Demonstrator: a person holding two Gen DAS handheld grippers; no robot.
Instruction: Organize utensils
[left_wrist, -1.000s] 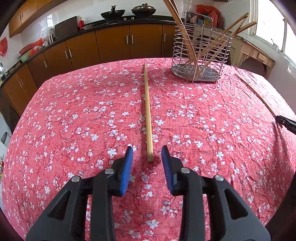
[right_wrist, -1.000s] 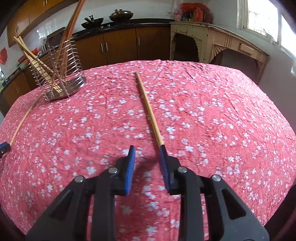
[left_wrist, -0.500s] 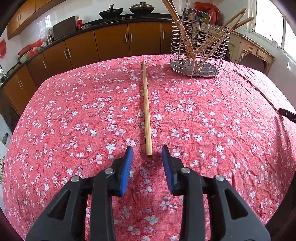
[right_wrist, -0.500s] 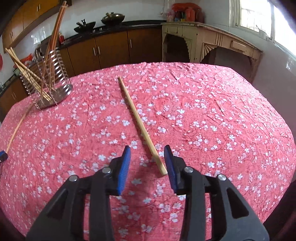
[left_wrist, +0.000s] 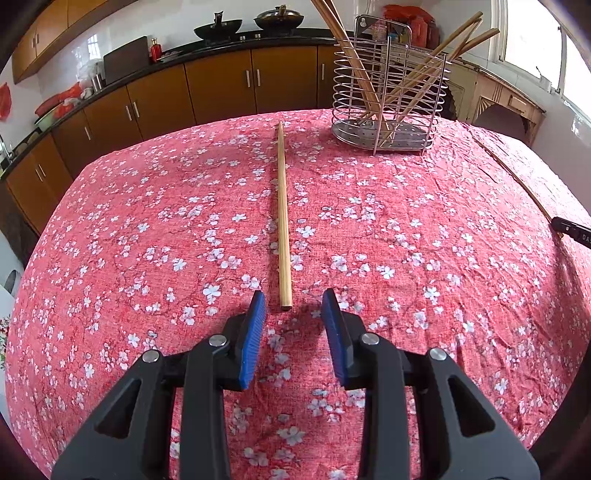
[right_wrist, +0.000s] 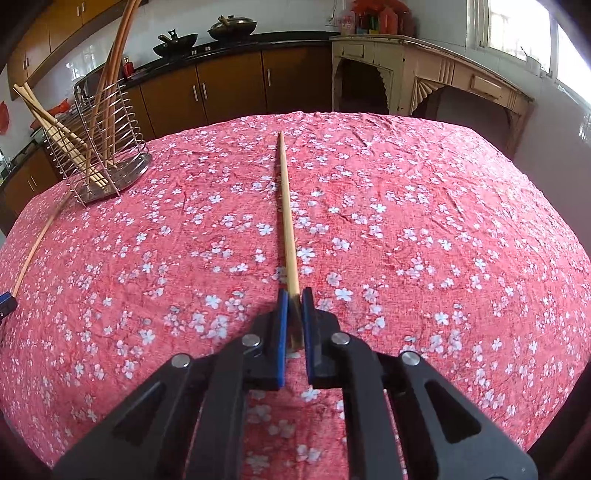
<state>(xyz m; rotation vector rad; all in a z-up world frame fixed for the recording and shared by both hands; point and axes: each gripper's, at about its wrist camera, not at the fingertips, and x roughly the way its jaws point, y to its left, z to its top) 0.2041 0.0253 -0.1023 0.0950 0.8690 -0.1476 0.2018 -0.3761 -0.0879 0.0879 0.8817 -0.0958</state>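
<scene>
The right gripper (right_wrist: 293, 295) has just closed. Half a second ago its blue pads stood apart with the near end of a chopstick (right_wrist: 286, 206) lying loose between them. Now the pads pinch that end tight, low in the middle of the right view. The stick itself has also swung round; it lay slanted toward the upper left, and now it points straight up the frame, away from the camera. It looks flat on the red cloth (right_wrist: 424, 221) for now (not lifted yet).

The left gripper (left_wrist: 293, 306) has not changed. Its fingers stay open and hold nothing. A second chopstick (left_wrist: 282, 214) lies in the middle of the left view, its near end just past the open pads and not touching them.

The wire rack (left_wrist: 388, 107) stands at the upper right of the left view and the upper left of the right view. It already holds several chopsticks, leaning both ways.

So one stick is now caught and is probably ready to be lifted and carried to the rack. The other stick still waits on the cloth, so the left hand likely has to close on it next.
</scene>
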